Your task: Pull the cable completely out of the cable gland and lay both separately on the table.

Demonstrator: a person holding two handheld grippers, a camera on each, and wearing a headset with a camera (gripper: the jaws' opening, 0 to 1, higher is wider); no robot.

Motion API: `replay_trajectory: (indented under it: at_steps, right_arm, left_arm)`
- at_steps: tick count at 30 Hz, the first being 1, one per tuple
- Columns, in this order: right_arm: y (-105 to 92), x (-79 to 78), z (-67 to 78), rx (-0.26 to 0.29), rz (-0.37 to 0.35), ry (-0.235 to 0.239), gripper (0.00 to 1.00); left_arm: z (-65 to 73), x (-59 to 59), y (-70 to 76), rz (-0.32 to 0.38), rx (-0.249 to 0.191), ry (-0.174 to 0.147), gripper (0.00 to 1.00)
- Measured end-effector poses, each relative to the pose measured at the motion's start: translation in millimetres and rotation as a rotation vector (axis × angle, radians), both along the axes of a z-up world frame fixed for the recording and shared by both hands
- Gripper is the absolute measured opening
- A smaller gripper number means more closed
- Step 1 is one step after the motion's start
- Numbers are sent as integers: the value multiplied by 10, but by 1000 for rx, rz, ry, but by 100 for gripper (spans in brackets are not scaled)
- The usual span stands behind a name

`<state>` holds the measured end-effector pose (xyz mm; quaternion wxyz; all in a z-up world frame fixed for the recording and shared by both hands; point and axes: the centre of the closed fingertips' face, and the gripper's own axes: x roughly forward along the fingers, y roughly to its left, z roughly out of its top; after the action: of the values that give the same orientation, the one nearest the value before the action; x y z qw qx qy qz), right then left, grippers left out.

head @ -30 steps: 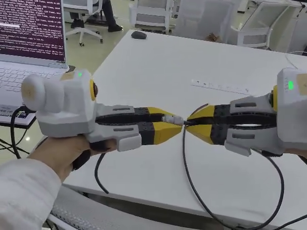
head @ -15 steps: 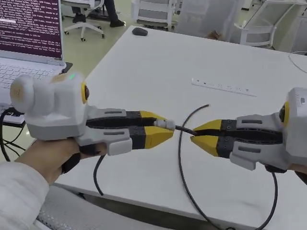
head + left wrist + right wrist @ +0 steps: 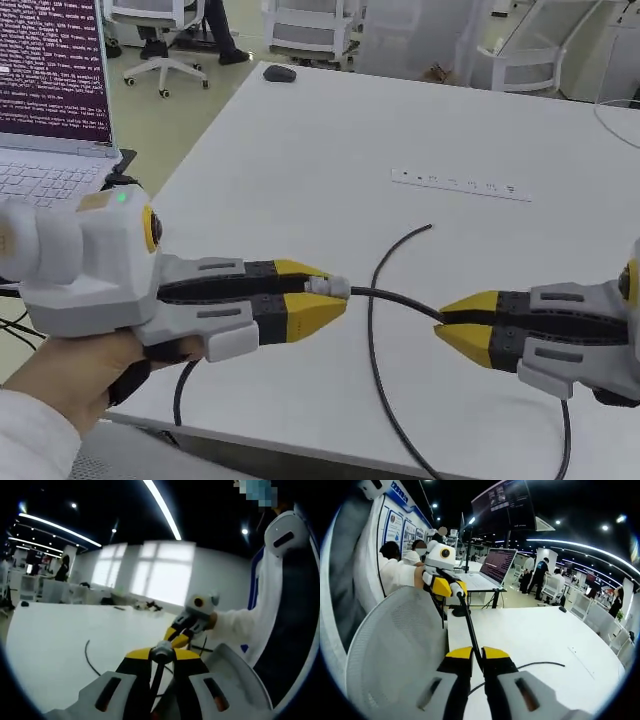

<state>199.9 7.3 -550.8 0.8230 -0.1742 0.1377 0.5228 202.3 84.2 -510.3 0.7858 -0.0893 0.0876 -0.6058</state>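
Presently, the left gripper sits at lower left of the head view, its jaws closed on the cable gland, whose pale body protrudes from the yellow tips. The right gripper sits at lower right, jaws pinched narrow on the black cable. Both are held above the near edge of the white table.

Governing relation: the gland lies left of the right gripper. The taut section of cable runs nearly straight between them, left to right across the frame with a slight downward slope. In my judgement the extraction must follow that axis. The right gripper view agrees: the cable rises from between its own jaws straight toward the left gripper. In the left gripper view, cable trails back below the gland between the tips, so it appears not yet fully withdrawn.

Change noted: a second ago the two sets of tips nearly met. They now stand well apart, with a longer run of cable exposed between them. Slack cable lies on the table, one end toward upper centre.
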Motion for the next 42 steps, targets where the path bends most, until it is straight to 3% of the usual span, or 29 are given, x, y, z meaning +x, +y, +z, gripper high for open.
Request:
replay_trajectory:
  at_steps: [7, 11, 13, 19, 26, 30, 33, 37, 42]
  right_arm:
    - [12, -5, -19, -7, 24, 22, 7]
    - [36, 19, 53, -29, 51, 1, 19]
    - [81, 2, 118, -40, 88, -22, 20]
    - [270, -111, 373, -32, 214, -95, 23]
    - [396, -261, 345, -60, 324, -113, 23]
    - [395, -219, 266, -63, 323, -109, 22]
    - [414, -200, 248, -47, 322, -97, 15]
    - [436, -195, 220, -68, 343, -100, 7]
    - [448, -149, 249, -78, 349, -144, 5]
  left_arm:
    - [-9, -30, -28, -3, 24, -26, 16]
    - [56, -82, -68, -9, 37, -93, 16]
    - [64, -94, -81, -8, 46, -106, 16]
    - [67, -145, -141, 22, 65, -106, 16]
    - [146, -266, -264, 20, 66, -113, 16]
    - [128, -261, -269, 16, 87, -112, 16]
    - [123, -294, -253, -7, 111, -117, 16]
    - [105, -302, -239, -31, 138, -122, 16]
    - [138, -205, -200, -21, 125, -117, 16]
